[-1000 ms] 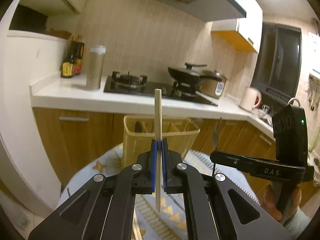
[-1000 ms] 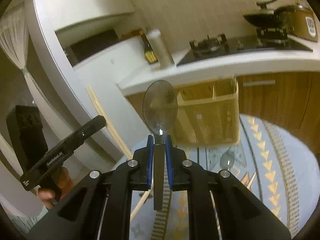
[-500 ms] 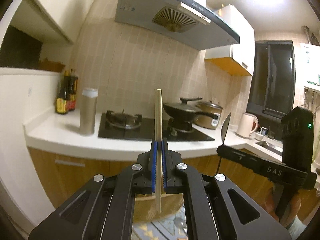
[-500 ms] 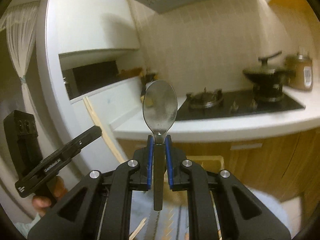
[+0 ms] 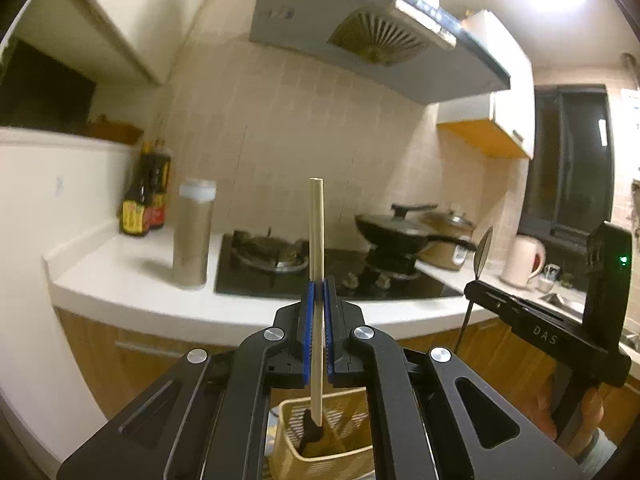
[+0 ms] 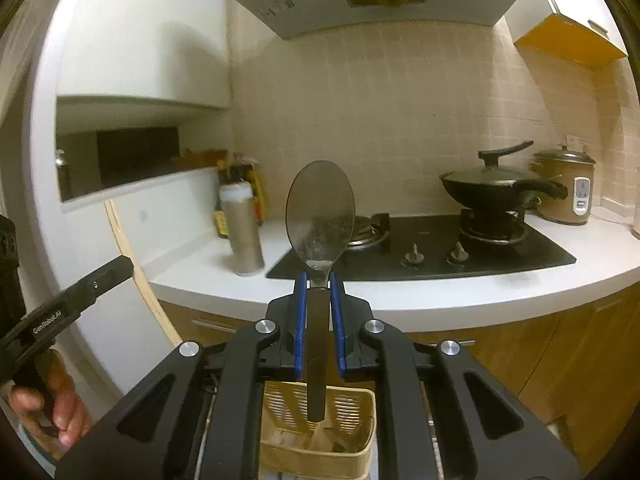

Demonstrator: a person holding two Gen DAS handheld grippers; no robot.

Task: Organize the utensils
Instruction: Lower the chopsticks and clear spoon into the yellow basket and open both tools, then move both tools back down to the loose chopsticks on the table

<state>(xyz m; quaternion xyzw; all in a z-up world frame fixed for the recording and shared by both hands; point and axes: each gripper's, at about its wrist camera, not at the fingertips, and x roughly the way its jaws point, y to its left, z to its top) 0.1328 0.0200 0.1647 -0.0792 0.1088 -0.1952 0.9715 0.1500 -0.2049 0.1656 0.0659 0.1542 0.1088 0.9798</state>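
Upright, a wooden chopstick [image 5: 317,280] is clamped between the closed pads of the left gripper [image 5: 317,292], and a metal spoon [image 6: 320,216] is pinched by its handle in the right gripper [image 6: 319,284], bowl up. Below both tools a yellow slotted basket [image 6: 318,436] is seen, partly hidden by the black gripper frames. Behind, a white counter [image 5: 132,276] carries a pale canister [image 5: 193,234], dark bottles [image 5: 145,204], a gas hob [image 6: 424,248], a black pan [image 6: 492,188] and a rice cooker [image 6: 564,188].

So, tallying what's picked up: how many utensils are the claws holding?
2: a chopstick upright in the left claw, a spoon bowl-up in the right claw. Others may be hidden in the basket below.
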